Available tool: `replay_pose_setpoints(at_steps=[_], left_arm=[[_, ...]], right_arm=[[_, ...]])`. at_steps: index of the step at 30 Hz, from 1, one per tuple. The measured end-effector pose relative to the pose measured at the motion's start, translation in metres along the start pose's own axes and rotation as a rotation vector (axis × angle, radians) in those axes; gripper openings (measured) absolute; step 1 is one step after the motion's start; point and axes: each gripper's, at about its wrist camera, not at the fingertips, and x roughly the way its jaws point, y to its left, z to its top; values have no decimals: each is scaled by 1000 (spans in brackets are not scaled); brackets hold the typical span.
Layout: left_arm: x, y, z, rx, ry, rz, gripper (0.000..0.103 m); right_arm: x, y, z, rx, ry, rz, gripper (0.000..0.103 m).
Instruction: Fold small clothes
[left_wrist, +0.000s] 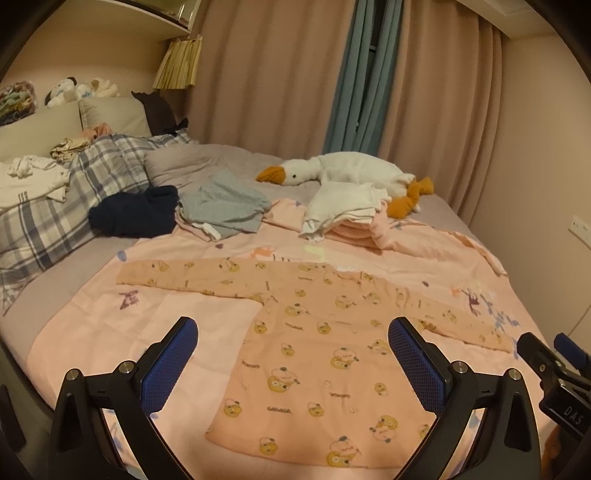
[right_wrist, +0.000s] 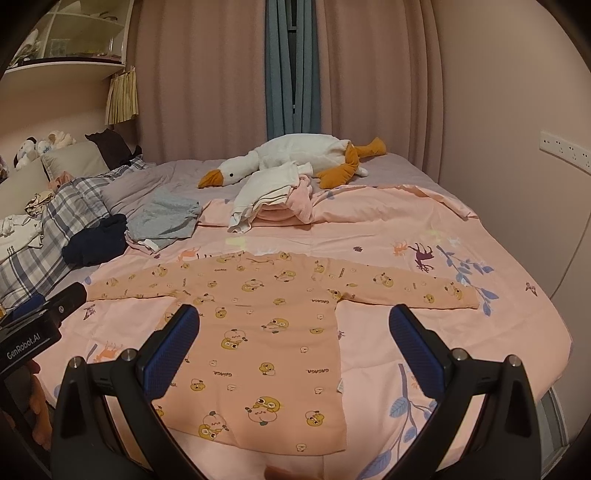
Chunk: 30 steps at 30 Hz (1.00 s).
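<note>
A small peach long-sleeved shirt with a yellow duck print (left_wrist: 314, 354) (right_wrist: 266, 332) lies flat on the pink bedsheet, both sleeves spread out sideways. My left gripper (left_wrist: 293, 332) hovers open above its lower half, with nothing between the blue pads. My right gripper (right_wrist: 295, 321) is also open and empty, above the shirt's hem and right side. The right gripper's body shows at the right edge of the left wrist view, and the left gripper's body at the left edge of the right wrist view.
A pile of folded pink and white clothes (left_wrist: 343, 218) (right_wrist: 273, 203) sits behind the shirt, beside a white plush goose (left_wrist: 351, 173) (right_wrist: 291, 155). Grey (left_wrist: 221, 206) and navy garments (left_wrist: 136, 210) lie at left near a plaid quilt (left_wrist: 74, 192). Curtains and walls ring the bed.
</note>
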Motion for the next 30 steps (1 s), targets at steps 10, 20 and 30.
replay_pose_setpoints(at_steps=[10, 20, 30], left_arm=[[2, -1, 1, -5, 3, 5, 102], [8, 4, 3, -11, 2, -9, 102], [140, 45, 24, -114, 23, -59, 102]], right_arm=[[1, 1, 1, -3, 5, -2, 103], [3, -1, 1, -7, 4, 6, 103], [105, -64, 32, -8, 84, -34, 103]])
